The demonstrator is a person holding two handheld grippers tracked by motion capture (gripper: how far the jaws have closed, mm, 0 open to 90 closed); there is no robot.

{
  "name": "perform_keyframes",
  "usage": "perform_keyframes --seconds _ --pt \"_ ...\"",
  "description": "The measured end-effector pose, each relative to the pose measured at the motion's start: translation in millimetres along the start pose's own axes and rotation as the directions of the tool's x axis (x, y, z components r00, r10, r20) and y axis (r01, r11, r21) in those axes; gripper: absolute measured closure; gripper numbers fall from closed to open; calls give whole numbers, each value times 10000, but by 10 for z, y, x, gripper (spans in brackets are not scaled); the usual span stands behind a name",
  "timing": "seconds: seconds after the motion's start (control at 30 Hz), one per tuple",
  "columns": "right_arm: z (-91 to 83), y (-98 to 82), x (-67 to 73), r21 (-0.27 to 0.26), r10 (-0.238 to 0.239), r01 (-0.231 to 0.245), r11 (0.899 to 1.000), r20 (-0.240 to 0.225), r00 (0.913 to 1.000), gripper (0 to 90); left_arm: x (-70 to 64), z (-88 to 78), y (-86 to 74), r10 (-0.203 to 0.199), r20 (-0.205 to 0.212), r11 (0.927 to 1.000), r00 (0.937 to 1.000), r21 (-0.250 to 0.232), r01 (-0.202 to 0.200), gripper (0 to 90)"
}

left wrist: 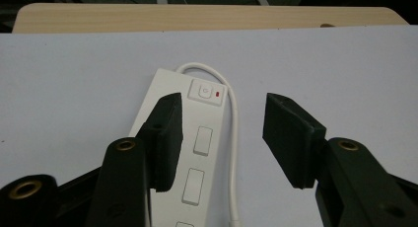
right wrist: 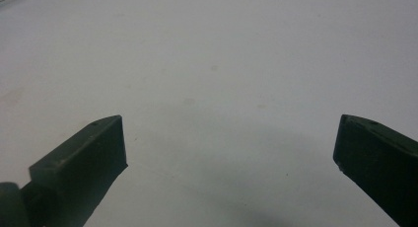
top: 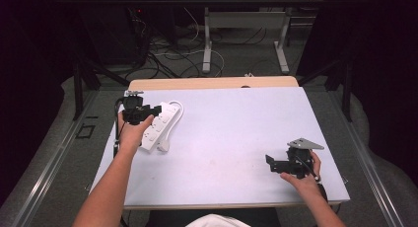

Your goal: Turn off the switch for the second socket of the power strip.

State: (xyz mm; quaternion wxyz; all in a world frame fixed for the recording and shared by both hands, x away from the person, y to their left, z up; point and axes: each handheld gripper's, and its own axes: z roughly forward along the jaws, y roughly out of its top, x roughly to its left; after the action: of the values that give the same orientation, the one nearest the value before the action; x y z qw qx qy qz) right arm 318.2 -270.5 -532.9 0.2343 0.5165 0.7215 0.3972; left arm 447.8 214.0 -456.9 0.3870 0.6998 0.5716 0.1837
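Left gripper [left wrist: 222, 133] hovering over the white power strip [top: 158, 124] at the table's [top: 236, 138] far left, jaws half-open, nothing clamped. Off-centre here: could pinch its white cord [left wrist: 234, 138], or skid the strip. Right gripper [top: 272, 164] wide, empty, near right.

The white table [top: 236, 133] was evenly lit from above while its surroundings were left in darkness; soft shadows were cast near the blurred close-up jaws.

power strip [top: 158, 124] on table's [top: 236, 138] left, cable [left wrist: 234, 138] beside it
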Motion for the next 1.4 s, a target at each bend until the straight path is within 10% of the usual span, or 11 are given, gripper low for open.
perform_keyframes --seconds 0.93,1.4 --pt "19 -5 -4 63 48 -48 10000 -51 10000 0 24 270 -35 -815 -122 9896 9966 1175 824 692" --pt "28 -10 -14 114 55 -54 9999 -86 9999 0 68 328 -53 -1101 -446 9714 9929 2067 1170 792"
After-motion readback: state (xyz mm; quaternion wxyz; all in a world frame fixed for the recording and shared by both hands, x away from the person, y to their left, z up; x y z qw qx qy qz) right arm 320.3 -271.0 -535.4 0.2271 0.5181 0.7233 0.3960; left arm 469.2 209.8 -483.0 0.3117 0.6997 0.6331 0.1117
